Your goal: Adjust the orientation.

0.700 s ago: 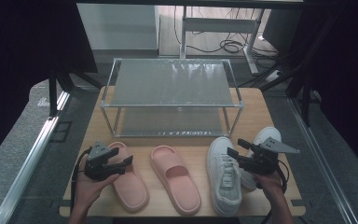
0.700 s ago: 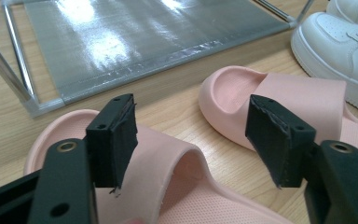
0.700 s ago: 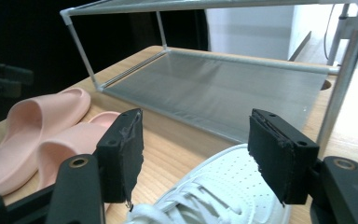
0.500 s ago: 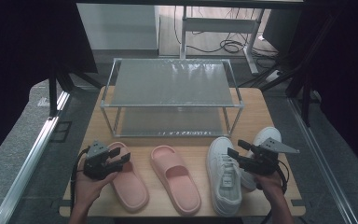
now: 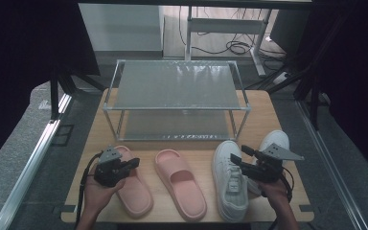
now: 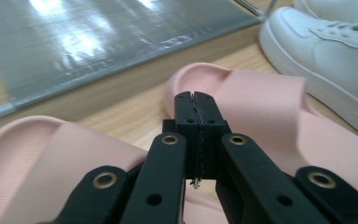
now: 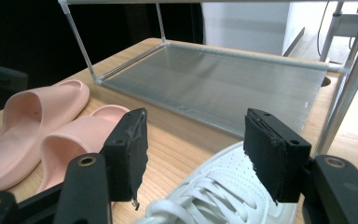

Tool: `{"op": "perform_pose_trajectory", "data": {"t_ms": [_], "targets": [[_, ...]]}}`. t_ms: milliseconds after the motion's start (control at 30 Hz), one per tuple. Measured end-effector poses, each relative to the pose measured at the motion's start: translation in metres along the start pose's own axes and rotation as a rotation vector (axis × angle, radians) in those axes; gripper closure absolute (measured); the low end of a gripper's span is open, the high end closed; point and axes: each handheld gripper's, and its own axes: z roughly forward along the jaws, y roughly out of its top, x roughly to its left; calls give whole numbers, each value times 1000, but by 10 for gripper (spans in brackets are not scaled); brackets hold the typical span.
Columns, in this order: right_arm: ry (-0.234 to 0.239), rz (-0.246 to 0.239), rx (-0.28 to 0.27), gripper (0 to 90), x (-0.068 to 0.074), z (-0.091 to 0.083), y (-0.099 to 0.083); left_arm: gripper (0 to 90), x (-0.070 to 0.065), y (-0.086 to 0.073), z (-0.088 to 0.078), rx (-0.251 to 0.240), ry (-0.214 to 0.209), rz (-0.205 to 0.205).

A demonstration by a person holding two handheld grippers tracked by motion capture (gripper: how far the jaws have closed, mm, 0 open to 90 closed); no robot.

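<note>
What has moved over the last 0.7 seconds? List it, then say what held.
Only the left claw shifted slightly, toward the person, over the left pink slipper; it is shut on nothing. The right claw stayed open above the white sneaker. Both slippers, both sneakers and the rack lie unchanged.

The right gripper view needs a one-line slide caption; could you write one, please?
Open right gripper above a white sneaker, two pink slides left, metal rack behind.
</note>
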Motion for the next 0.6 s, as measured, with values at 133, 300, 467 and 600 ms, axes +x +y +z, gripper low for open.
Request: {"op": "perform_pose_trajectory", "data": {"t_ms": [133, 300, 467, 600], "targets": [[8, -14, 0, 402, 4, 1, 2, 900, -7, -6, 2, 15, -10, -4], [8, -16, 5, 404, 4, 3, 2, 900, -7, -27, -2, 43, 23, -36], [-11, 0, 2, 407, 1, 3, 2, 899, 4, -47, -5, 62, 70, -79], [-14, 3, 10, 408, 1, 4, 0, 898, 12, -55, -8, 70, 81, -105]]}}
